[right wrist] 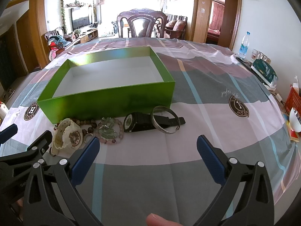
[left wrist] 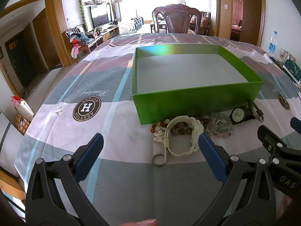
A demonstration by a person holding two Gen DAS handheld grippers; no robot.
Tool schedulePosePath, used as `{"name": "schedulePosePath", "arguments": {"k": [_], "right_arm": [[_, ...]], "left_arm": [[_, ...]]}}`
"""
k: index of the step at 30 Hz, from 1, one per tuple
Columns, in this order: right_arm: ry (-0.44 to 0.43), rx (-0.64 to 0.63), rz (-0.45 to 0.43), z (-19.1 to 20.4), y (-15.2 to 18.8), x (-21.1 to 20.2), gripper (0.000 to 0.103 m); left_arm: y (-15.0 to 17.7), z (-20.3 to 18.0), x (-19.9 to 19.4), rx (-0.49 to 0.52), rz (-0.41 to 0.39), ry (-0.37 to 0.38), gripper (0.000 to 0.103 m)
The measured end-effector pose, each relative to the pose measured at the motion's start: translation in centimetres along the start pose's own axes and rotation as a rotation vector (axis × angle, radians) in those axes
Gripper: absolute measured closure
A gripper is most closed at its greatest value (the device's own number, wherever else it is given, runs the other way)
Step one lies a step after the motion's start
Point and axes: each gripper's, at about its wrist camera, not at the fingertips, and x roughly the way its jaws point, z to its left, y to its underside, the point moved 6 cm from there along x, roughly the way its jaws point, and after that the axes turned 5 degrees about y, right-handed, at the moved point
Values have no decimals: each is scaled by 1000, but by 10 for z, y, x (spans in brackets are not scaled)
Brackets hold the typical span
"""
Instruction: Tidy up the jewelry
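A green box (left wrist: 197,98) with a bare white floor stands open on the table; it also shows in the right wrist view (right wrist: 105,101). In front of it lie a white watch (left wrist: 185,131) (right wrist: 67,138), bead bracelets (left wrist: 222,125) (right wrist: 110,130), a black watch (left wrist: 239,114) (right wrist: 143,123) and a silver bangle (right wrist: 165,119). My left gripper (left wrist: 150,141) is open and empty, just short of the white watch. My right gripper (right wrist: 148,143) is open and empty, short of the black watch and bangle. Each gripper shows at the edge of the other's view.
The table wears a pink, grey and blue checked cloth (left wrist: 105,79). A dark wooden chair (left wrist: 176,20) stands at the far side. A water bottle (right wrist: 244,44), packets (right wrist: 265,71) and a red basket (right wrist: 293,99) sit at the right edge.
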Motion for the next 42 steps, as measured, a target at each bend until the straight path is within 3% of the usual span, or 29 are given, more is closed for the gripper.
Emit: {"name": "schedulePosePath", "arguments": {"k": [42], "right_arm": [[-24,-23,19,3,5,5,2]], "left_arm": [[3,4,-5,-22,-14,-10,3]]}}
